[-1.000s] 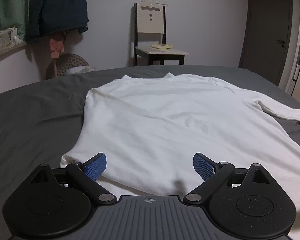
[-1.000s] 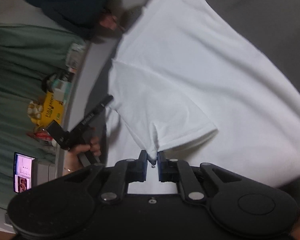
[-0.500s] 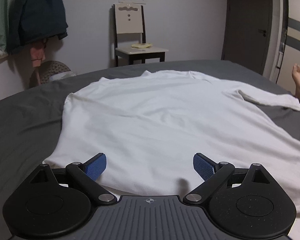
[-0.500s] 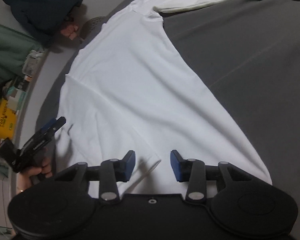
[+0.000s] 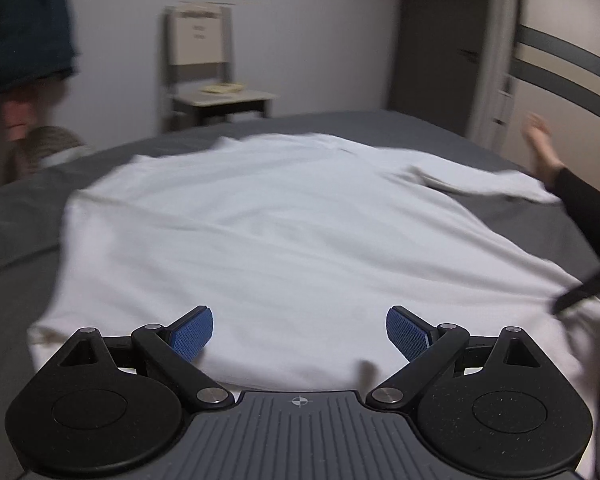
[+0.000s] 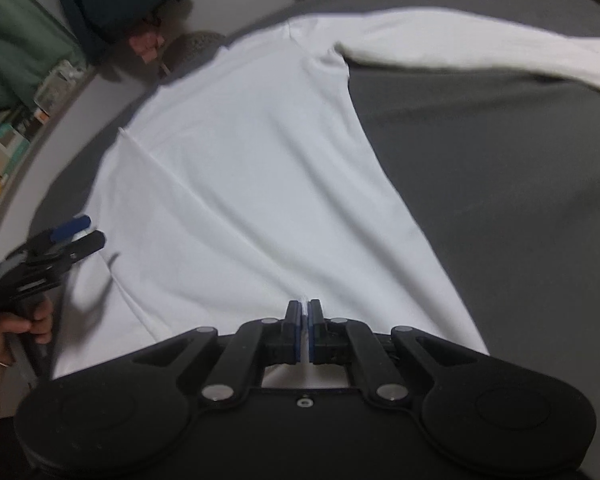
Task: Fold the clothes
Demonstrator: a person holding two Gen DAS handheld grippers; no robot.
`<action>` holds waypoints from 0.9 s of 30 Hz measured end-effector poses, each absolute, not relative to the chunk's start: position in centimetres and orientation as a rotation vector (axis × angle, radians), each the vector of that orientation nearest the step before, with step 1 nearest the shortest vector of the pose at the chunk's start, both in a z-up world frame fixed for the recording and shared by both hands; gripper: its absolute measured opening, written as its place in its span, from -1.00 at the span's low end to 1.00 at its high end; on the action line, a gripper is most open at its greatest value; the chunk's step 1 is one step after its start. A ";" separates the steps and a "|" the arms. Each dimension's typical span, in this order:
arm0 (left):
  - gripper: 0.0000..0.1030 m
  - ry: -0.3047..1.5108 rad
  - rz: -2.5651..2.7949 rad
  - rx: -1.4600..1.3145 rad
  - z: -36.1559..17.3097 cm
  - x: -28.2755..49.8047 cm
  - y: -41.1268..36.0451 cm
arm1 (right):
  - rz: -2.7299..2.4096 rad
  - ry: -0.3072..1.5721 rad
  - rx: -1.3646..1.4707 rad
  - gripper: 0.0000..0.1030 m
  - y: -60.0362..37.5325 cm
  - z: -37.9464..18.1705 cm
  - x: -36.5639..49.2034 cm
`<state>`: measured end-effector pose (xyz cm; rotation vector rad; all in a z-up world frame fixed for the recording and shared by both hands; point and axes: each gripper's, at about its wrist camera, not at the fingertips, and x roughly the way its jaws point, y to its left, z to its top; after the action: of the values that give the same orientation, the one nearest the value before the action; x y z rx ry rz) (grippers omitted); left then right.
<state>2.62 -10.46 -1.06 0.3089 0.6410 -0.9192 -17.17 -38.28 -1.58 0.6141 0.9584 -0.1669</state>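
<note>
A white long-sleeved shirt (image 5: 284,236) lies spread on a dark grey bed (image 5: 20,216). It also shows in the right wrist view (image 6: 252,184), with one sleeve (image 6: 480,54) stretched out to the right. My left gripper (image 5: 299,332) is open and empty, just above the shirt's near hem. It appears from the side in the right wrist view (image 6: 76,236). My right gripper (image 6: 305,320) is shut on the shirt's hem at its near right part. It shows as a dark shape at the right edge of the left wrist view (image 5: 580,292).
A chair (image 5: 208,80) stands against the far wall beyond the bed. A dark jacket (image 6: 112,4) hangs on the wall at the left. A door (image 5: 432,36) is at the back right. A bare foot (image 5: 540,148) rests on the bed's right side.
My right gripper was shut on the hem, opened half a second ago, and is shut on the hem again. The left gripper has swung right, staying open.
</note>
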 end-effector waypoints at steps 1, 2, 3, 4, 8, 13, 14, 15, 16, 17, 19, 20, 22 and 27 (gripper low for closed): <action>0.83 0.646 -0.947 0.318 -1.1 2.4 -10.7 | -0.164 0.966 0.622 -0.91 -38.3 -1.7 -17.2; 0.83 0.650 -0.974 0.326 -1.2 2.1 -10.9 | -0.162 0.973 0.630 -0.86 -38.4 -1.9 -17.2; 0.83 0.655 -1.001 0.335 -1.3 1.8 -11.2 | -0.155 0.977 0.639 -0.77 -38.5 -1.7 -17.2; 0.83 0.659 -1.029 0.344 -1.4 1.6 -11.4 | -0.149 0.981 0.647 -0.53 -38.7 -1.4 -17.2; 0.83 0.680 -1.065 0.410 -2.1 1.0 -12.3 | -0.250 0.866 0.605 -0.13 -41.1 1.1 -17.2; 0.83 0.667 -1.031 0.362 -1.7 1.2 -11.2 | -0.457 0.761 0.593 -0.05 -50.5 2.8 -14.7; 0.83 0.656 -1.005 0.349 -1.6 1.3 -10.9 | -0.498 0.743 0.592 -0.05 -52.6 3.1 -14.1; 0.83 0.641 -0.969 0.335 -1.5 1.4 -10.5 | -0.541 0.725 0.590 -0.05 -54.7 3.3 -13.5; 0.83 0.629 -0.941 0.321 -1.4 1.5 -10.2 | -0.611 0.724 0.551 -0.05 -57.0 3.5 -13.0; 0.83 0.622 -0.924 0.307 -1.2 1.6 -9.9 | -0.688 0.715 0.523 -0.05 -59.7 3.5 -12.8; 0.83 0.608 -0.892 0.277 -1.0 1.7 -9.4 | -0.754 0.764 0.501 -0.09 -64.5 3.4 -12.2; 0.83 0.601 -0.875 0.262 -0.8 1.8 -9.1 | -0.786 0.788 0.490 -0.09 -66.9 3.3 -12.0; 0.84 0.586 -0.842 0.233 -0.6 1.9 -8.6 | -0.768 0.836 0.488 -0.10 -68.5 3.0 -12.3; 0.84 0.550 -0.760 0.160 0.1 2.2 -7.2 | -0.721 0.954 0.480 -0.19 -72.4 2.0 -12.9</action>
<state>2.19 -7.24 0.10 0.1599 0.5496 -0.7598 -12.92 -72.42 2.04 0.4804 0.9539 -0.7210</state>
